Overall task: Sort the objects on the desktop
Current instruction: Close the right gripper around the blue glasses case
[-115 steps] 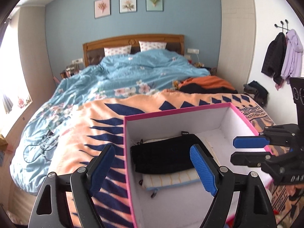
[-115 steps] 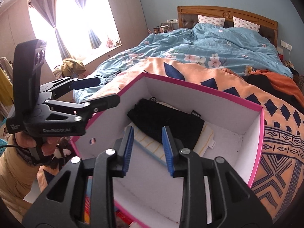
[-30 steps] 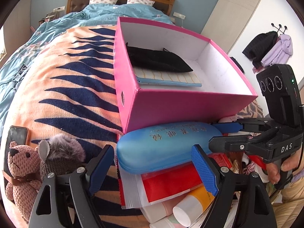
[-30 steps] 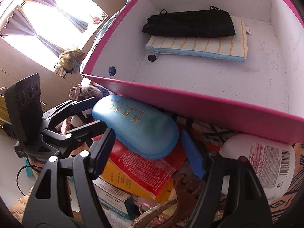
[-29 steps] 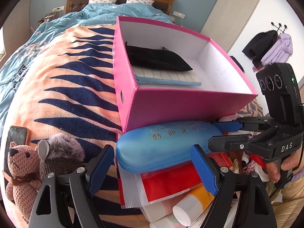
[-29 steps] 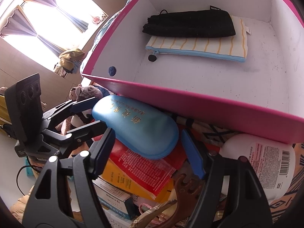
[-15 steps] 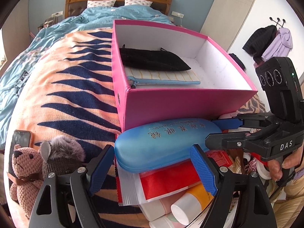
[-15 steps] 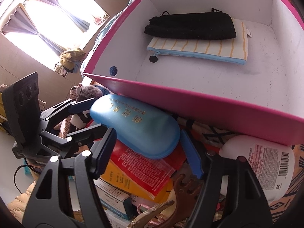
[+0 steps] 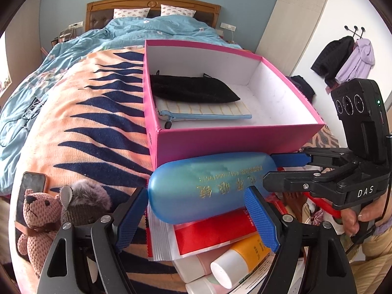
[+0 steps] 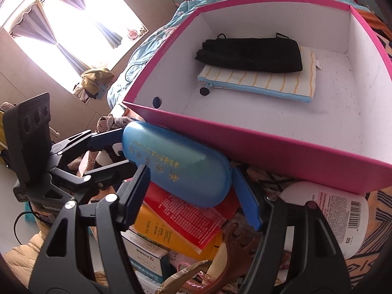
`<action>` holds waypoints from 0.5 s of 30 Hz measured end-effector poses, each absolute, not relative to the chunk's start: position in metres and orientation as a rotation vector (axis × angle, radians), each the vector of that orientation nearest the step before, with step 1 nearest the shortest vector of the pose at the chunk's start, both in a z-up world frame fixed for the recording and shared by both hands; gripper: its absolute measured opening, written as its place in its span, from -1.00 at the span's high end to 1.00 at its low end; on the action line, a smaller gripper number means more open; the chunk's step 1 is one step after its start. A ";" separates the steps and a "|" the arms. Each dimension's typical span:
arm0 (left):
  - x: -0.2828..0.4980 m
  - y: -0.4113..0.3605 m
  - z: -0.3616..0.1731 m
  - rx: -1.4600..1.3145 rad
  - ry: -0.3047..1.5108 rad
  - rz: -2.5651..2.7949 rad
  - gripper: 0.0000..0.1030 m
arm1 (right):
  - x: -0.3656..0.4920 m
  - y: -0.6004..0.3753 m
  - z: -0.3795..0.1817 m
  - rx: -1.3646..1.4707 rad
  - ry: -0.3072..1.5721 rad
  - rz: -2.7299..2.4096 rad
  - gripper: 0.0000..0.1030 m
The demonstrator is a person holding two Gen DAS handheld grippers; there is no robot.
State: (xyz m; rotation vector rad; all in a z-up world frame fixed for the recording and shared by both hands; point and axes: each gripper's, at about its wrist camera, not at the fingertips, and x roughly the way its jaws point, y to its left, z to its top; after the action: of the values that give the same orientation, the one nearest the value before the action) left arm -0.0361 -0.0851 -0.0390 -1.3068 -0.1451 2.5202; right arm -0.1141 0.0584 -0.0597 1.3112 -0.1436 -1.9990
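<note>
Pink box [image 9: 232, 142] already holds black pouch [image 9: 193, 89] on striped pouch [image 9: 203, 111]. Blue case [image 9: 210, 183] just outside its near wall: your left gripper [image 9: 196, 218] and right gripper [image 10: 193, 193] each pinch one end. Tubes, bottle below it still unsorted.

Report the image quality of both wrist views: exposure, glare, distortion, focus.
Right wrist view: the window is blown out to white, detail lost there; the pink box interior is evenly lit and sharp. Left wrist view: soft even daylight, no glare; the blue case lettering is legible. Both views: strong fisheye bending and dark corner vignetting; no motion blur.
</note>
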 end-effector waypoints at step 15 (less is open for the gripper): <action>-0.032 -0.084 -0.040 -1.326 -0.148 2.542 -0.52 | -0.110 0.053 -0.062 1.293 -0.090 -2.032 -0.38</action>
State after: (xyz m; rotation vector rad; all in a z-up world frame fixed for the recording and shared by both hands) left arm -0.0319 -0.0837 -0.0396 -1.3263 -0.1479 2.5419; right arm -0.1103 0.0530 -0.0624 1.2928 -0.0898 -2.0319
